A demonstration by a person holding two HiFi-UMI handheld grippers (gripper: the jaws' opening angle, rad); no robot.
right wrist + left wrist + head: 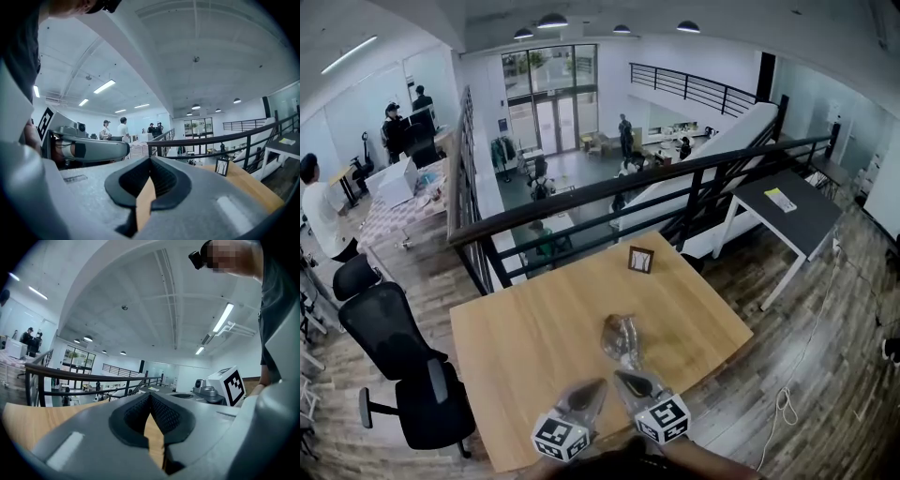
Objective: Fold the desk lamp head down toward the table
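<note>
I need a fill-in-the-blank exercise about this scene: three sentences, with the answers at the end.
1. The left claw and the right claw are both ___, with nothing between them.
2. The small framed card stands at the table's edge beside the ___.
3. The office chair left of the table is ___ in colour.
Answers: shut; railing; black.

**Smeared shape on the table, hands cut off below**

In the head view, a grey-brown object [622, 339] on the wooden table [516, 347] is smeared past naming. It may be the desk lamp, but no head or stem can be made out. The left gripper [592, 386] and right gripper [623, 379] are blurred there too. The person's arms [703, 461] run off the bottom edge. The small frame [640, 260] by the table's far edge is too small to read.
</note>
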